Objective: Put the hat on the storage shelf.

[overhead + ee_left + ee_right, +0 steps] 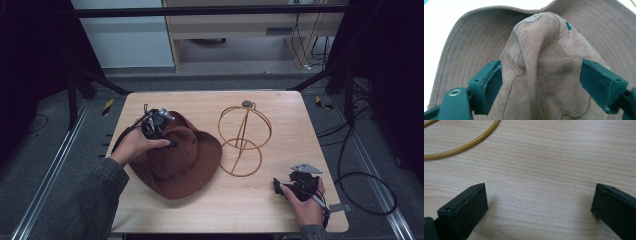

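A brown brimmed hat [180,160] lies on the wooden table [210,102], left of a gold wire hat stand [243,140]. My left gripper [169,141] is down on the hat's crown. In the left gripper view the creased crown [541,57] rises between the two jaws of the left gripper [541,75], which stand apart at its sides without visibly squeezing it. My right gripper [280,187] rests near the table's front right corner. In the right gripper view the right gripper [539,205] stands wide open over bare wood, with part of the stand's base ring [461,146] ahead.
The stand has a ring base and a wire globe with a dark knob [247,104] on top. Black frame legs and cables [360,175] lie on the floor around the table. A person's sleeve [75,200] comes in at the lower left.
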Demonstrator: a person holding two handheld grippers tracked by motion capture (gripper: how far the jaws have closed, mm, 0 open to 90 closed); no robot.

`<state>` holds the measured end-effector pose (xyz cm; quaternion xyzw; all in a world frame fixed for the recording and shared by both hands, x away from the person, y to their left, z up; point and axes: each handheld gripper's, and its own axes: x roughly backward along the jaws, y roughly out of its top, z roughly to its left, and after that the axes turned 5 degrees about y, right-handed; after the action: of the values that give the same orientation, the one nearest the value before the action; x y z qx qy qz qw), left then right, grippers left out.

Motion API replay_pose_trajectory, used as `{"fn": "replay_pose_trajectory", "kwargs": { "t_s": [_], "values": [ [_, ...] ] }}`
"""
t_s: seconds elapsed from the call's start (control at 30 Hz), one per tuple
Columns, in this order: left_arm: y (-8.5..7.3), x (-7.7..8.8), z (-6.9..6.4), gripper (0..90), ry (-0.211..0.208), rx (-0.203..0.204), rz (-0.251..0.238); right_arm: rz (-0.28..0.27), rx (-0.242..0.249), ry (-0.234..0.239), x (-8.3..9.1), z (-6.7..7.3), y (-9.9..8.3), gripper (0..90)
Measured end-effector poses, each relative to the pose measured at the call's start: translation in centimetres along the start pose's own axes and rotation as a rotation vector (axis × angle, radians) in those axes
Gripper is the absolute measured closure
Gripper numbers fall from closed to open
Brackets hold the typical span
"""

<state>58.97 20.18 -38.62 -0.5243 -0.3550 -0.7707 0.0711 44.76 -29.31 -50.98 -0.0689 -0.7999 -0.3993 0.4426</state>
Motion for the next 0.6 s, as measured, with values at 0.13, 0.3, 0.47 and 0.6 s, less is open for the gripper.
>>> {"fn": "replay_pose_trajectory", "kwargs": {
  "t_s": [0.13,0.3,0.47,0.6],
  "values": [
    [0.0,-0.3,0.3,28.3,-0.002,0.007,0.005,0.000,-0.001,0.001,0.0,0.0,0.0,0.4],
    [0.0,-0.8,0.3,42.8,-0.009,0.005,0.023,0.000,-0.002,0.001,0.0,0.0,0.0,0.5],
    [-0.1,-1.4,0.4,55.0,-0.035,-0.002,0.041,0.000,-0.002,0.001,0.0,0.0,0.0,0.4],
    [-0.1,-1.6,0.4,71.5,-0.053,-0.001,0.051,-0.001,-0.002,0.002,0.0,0.0,0.0,0.4]
  ]
}}
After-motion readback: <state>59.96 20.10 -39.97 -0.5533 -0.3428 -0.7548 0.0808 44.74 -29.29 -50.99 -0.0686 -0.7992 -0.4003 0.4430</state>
